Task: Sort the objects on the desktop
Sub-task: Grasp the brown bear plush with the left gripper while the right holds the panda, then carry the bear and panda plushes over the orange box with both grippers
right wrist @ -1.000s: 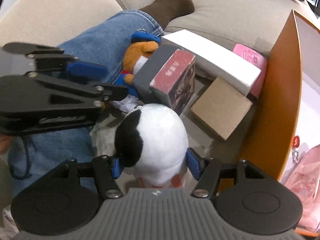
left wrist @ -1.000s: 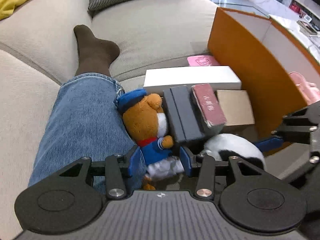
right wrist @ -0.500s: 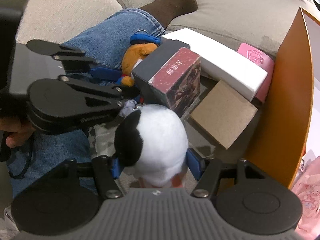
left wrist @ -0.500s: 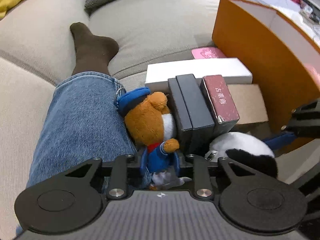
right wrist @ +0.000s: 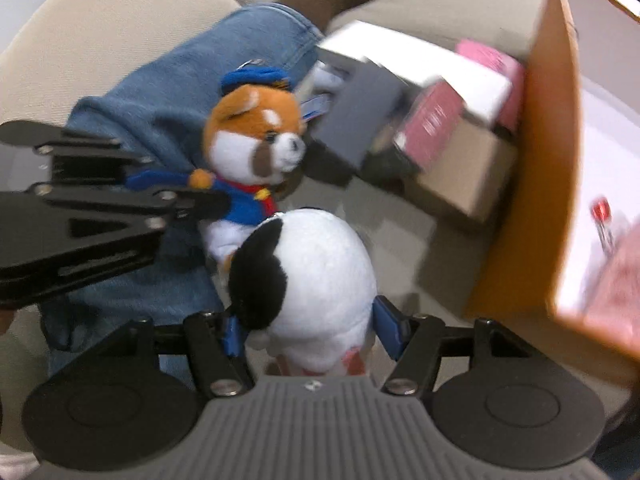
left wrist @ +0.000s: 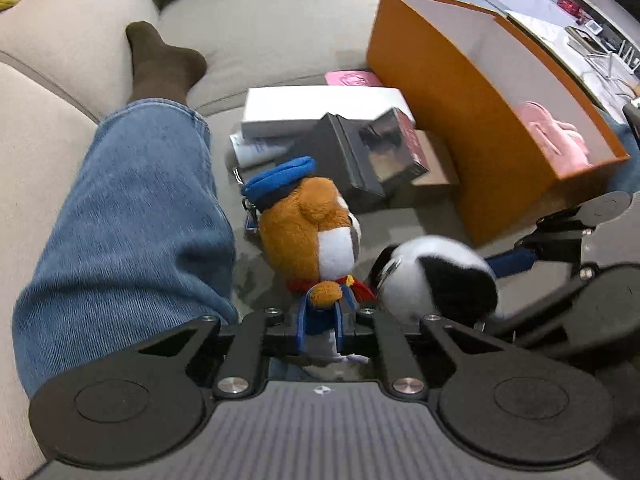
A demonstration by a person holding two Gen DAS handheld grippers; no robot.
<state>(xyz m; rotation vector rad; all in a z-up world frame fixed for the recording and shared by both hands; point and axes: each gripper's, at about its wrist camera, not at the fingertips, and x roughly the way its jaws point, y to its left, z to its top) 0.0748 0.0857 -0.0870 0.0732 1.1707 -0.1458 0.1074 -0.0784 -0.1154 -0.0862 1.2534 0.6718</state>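
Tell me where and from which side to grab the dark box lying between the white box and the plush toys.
Probably best across its two long side faces. The dark box lies tilted against the white box behind it and a cardboard box to its right, so come from above and the near side, where sofa shows. Both grippers hold plush toys now, the left gripper the orange one.

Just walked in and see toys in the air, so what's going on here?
A person seated on a sofa is sorting clutter with two handheld grippers. The left gripper clamps the orange plush by its blue body; the right gripper holds the black-and-white plush. Boxes lie beside the orange bin.
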